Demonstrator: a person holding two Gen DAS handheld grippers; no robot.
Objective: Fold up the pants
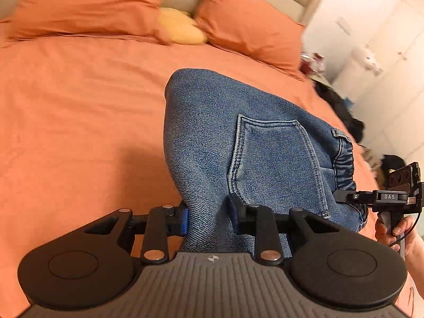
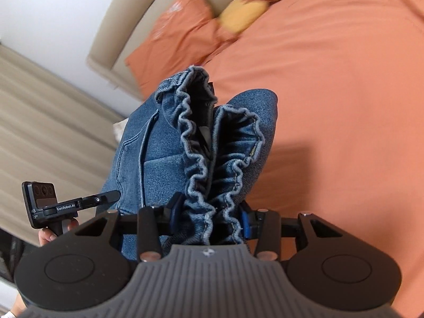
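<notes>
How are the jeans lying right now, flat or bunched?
Bunched and lifted: jeans hang doubled over the orange bed, pinched by the left gripper and right gripper.

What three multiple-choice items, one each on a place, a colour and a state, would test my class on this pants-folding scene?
1. Where is the yellow cushion?
A. between the two pillows
B. on the floor
C. on the jeans

2. What colour is the bedsheet?
A. white
B. orange
C. green

3. What is the right gripper doing?
A. hanging open over the bed
B. gripping a pillow
C. clamped on the elastic waistband

Answers:
1 A: it sits in the gap between the pillows at the headboard.
2 B: orange cloth surrounds the jeans.
3 C: both pads press the gathered denim.
</notes>
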